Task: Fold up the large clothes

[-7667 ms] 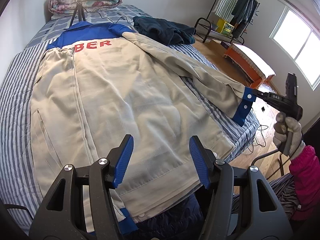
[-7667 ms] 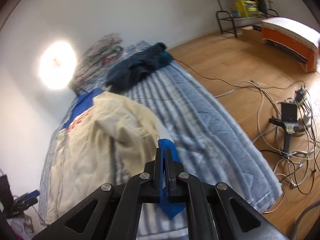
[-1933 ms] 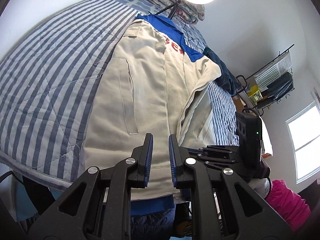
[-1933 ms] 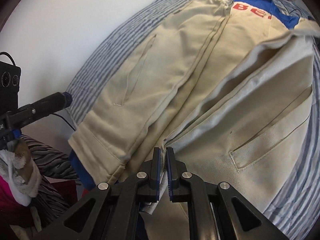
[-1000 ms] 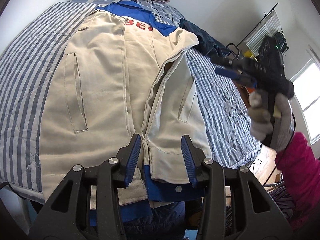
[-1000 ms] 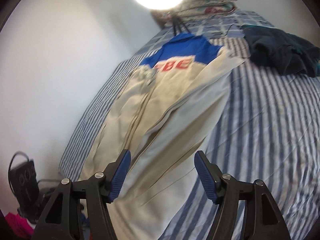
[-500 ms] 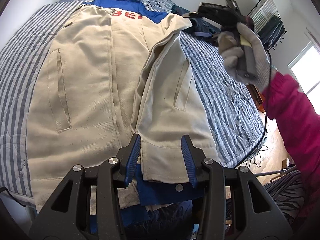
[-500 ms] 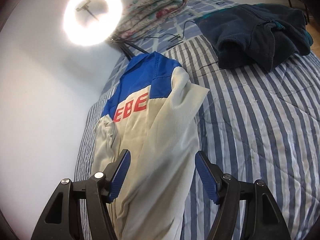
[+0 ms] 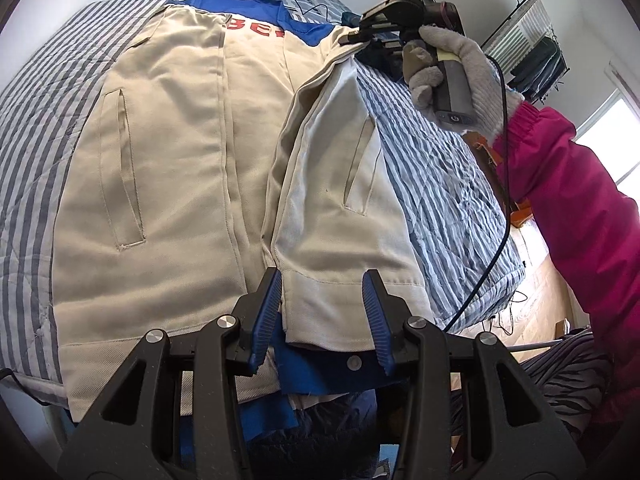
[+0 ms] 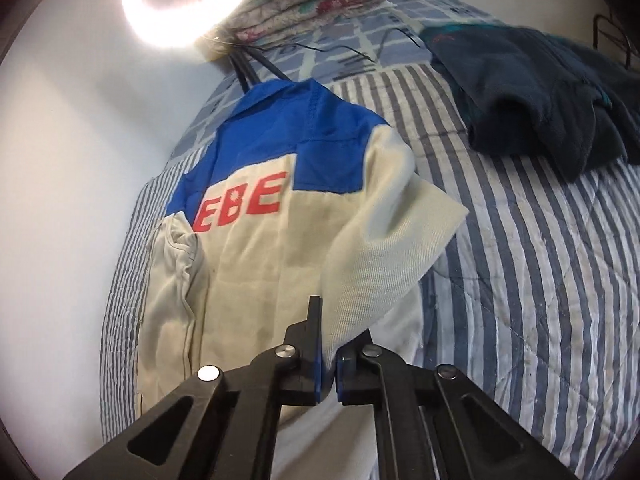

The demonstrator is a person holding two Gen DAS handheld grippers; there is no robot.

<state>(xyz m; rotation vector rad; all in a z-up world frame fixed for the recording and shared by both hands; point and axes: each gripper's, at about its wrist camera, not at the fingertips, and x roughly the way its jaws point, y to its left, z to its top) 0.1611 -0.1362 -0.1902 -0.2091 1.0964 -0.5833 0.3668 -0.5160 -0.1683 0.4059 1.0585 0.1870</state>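
Beige jacket (image 9: 180, 184) on the bed (image 10: 540, 280): right side folded inward; right tongs (image 10: 326, 364) clench its shoulder, left tongs (image 9: 320, 316) gape over the hem; most folds remain.

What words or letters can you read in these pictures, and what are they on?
"EBE", red letters on the jacket, just under its blue shoulder part; a fold hides the start.
"BE", the same red lettering, partly hidden in the left wrist view.
Power symbol on the right gripper's handle.
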